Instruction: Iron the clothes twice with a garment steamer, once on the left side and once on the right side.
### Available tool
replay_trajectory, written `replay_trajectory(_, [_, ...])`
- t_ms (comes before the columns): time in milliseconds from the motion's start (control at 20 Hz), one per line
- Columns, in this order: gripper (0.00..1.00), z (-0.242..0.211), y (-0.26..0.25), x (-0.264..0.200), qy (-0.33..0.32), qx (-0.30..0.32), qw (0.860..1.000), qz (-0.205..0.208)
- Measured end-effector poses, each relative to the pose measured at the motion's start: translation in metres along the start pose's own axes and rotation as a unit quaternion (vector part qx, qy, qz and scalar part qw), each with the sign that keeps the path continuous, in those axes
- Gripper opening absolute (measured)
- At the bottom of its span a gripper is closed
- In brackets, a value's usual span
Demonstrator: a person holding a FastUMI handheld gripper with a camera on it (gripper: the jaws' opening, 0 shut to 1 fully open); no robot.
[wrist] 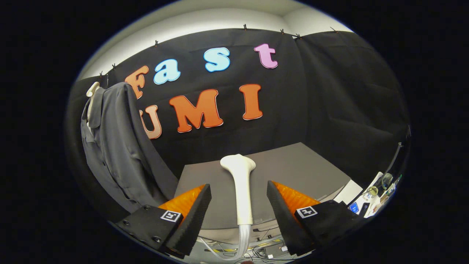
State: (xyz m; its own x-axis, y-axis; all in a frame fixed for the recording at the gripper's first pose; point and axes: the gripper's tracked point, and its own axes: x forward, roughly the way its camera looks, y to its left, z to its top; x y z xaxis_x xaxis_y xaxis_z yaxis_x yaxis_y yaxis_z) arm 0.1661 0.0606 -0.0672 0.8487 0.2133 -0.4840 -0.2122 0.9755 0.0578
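A white garment steamer (243,190) lies on the grey table (304,165), its flared head pointing away and its clear hose (243,238) dropping past the table's near edge. My gripper (239,186) is open, and the steamer's handle runs between the two fingers (192,212) with a gap on each side, so neither finger touches it. A dark grey shirt (117,150) hangs on a cream-coloured hanger (92,90) well off to the left of the fingers, in front of the black cloth wall.
Beyond the right finger, past the table's corner, a white surface (370,200) holds small items and cables. Under the table's near edge, wires and a yellow-black strip (262,246) lie on the floor.
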Motion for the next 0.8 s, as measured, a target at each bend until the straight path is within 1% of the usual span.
replay_trajectory(100, [0.99, -0.003, -0.003, 0.027, 0.034, 0.008, 0.999, 0.000])
replay_trajectory(250, [0.99, -0.013, -0.016, 0.072, 0.077, -0.002, 0.997, -0.024])
replay_trajectory(350, [0.99, -0.024, -0.022, 0.097, 0.107, 0.000, 0.994, -0.032])
replay_trajectory(500, [0.99, -0.032, -0.023, 0.123, 0.133, 0.010, 0.991, -0.034])
replay_trajectory(650, [0.99, -0.046, -0.020, 0.138, 0.159, 0.028, 0.987, -0.025])
replay_trajectory(800, [0.94, -0.054, -0.019, 0.152, 0.175, 0.033, 0.984, -0.023])
